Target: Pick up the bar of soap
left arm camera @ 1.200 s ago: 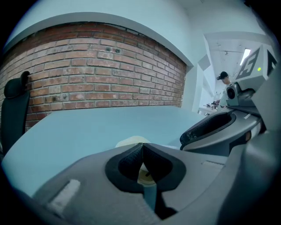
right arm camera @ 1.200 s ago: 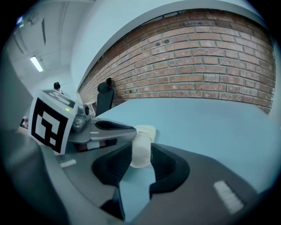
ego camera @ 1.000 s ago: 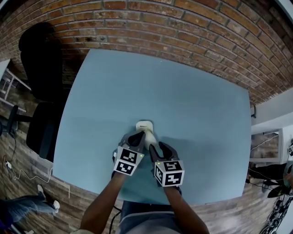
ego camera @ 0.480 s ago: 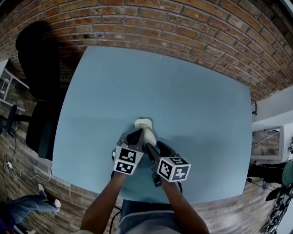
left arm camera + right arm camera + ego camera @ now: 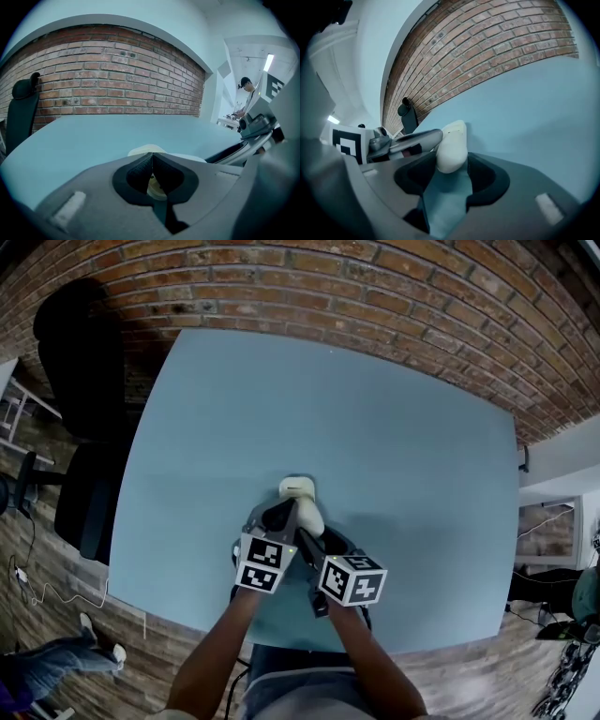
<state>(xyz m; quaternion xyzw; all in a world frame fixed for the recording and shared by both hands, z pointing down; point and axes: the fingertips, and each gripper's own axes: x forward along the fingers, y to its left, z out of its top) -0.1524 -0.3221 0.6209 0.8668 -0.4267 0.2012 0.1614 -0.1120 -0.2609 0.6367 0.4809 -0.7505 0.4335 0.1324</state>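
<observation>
The cream bar of soap (image 5: 300,495) sits over the near middle of the blue table (image 5: 394,427), tilted up on its end (image 5: 452,143). My left gripper (image 5: 281,515) is shut on the soap's left side; in the left gripper view its pads (image 5: 140,171) meet over the soap (image 5: 144,150). My right gripper (image 5: 323,542) is open. Its jaws have just swung wide and eased back a little. The soap's near end lies between them (image 5: 447,176), with table showing beside it.
A black office chair (image 5: 84,381) stands off the table's left side, in front of the brick wall (image 5: 375,287). The table's near edge (image 5: 422,643) runs just behind both hands. A person (image 5: 246,93) stands far off in the room.
My right gripper has rolled about its own line and its jaws have come off the soap. The left gripper stays shut on the soap in nearly the same spot.
</observation>
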